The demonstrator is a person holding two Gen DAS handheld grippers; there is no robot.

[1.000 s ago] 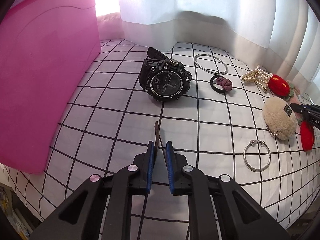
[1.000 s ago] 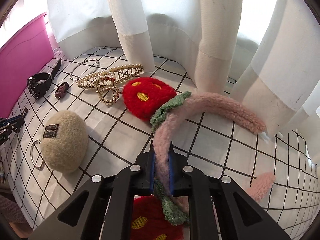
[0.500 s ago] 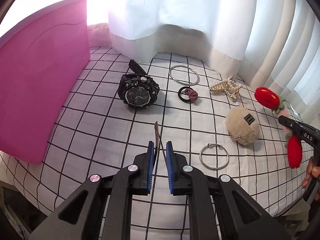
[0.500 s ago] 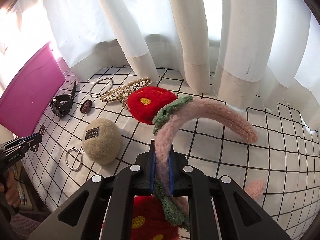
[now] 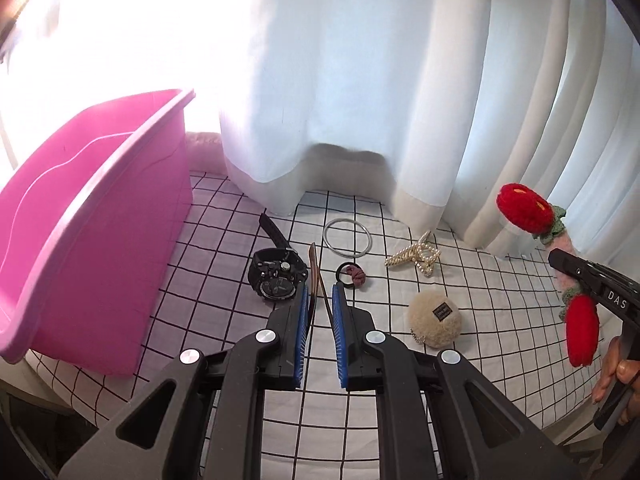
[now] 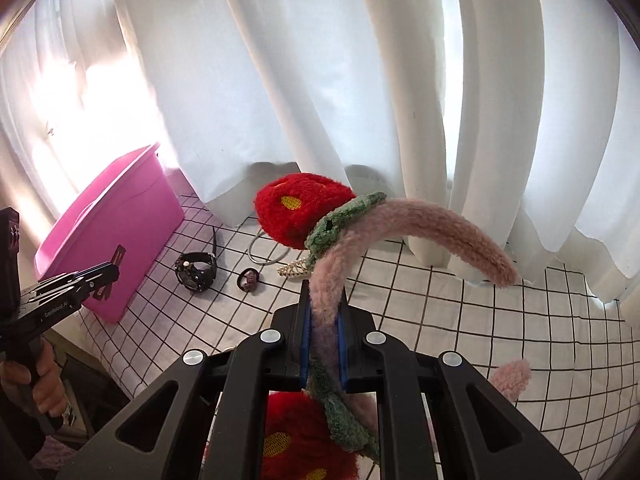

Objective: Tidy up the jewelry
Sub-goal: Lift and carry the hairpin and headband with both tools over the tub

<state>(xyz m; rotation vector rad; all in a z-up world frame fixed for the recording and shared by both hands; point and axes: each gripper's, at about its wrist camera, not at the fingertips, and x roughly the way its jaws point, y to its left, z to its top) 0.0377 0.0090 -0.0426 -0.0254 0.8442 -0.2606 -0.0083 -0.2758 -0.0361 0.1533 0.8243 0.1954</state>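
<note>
My left gripper (image 5: 320, 289) is shut on a thin brown strip (image 5: 315, 268), which stands up between the blue pads, well above the cloth. From the right wrist view the same strip (image 6: 117, 257) pokes out of the left gripper (image 6: 112, 271) beside the pink bin (image 6: 116, 220). My right gripper (image 6: 323, 300) is shut on a fuzzy pink headband (image 6: 440, 224) with red strawberries (image 6: 300, 208), lifted off the table. The left wrist view shows that headband (image 5: 562, 240) in the right gripper (image 5: 560, 258) at the far right.
The pink bin (image 5: 92, 216) stands open at the left on a grid-patterned cloth (image 5: 400, 420). On the cloth lie a black watch (image 5: 276, 276), a silver bangle (image 5: 347, 237), a hair tie (image 5: 352, 274), a pearl claw clip (image 5: 416, 258) and a beige fluffy pouch (image 5: 434, 318). White curtains hang behind.
Both grippers have risen, so the table looks farther away. The headband has come fully off the cloth. The brown strip stays gripped, and the bin's open top now shows.
</note>
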